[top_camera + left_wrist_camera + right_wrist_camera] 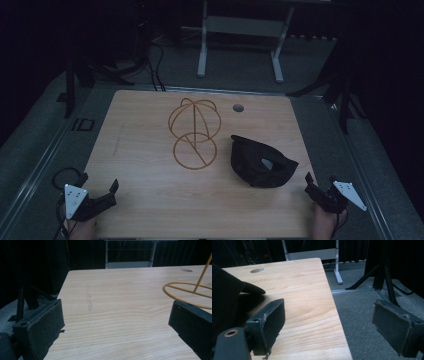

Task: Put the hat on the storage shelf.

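Nothing is begun: the left gripper point(107, 192) waits wide open and empty at the near left corner, the wire stand point(194, 132) stands mid-table, the black cap point(260, 162) lies untouched right of it, and the right gripper point(312, 187) gapes empty beside the cap.

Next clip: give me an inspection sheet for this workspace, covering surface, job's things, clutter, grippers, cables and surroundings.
Surface: light wooden table, with a faint streak at its left and a round grommet hole near the far edge.
Job's things: black cap lying at the right; gold wire stand upright mid-table, apart from the cap.
Clutter: nothing seen.
Grippers: left gripper at the near left corner, jaws open, empty; right gripper at the near right edge beside the cap, jaws open, empty.
Cables: a looped cable trails from the left gripper; more cables on the floor beyond the table.
Surroundings: dark room, grey carpet, a white frame behind, black stands at both sides.
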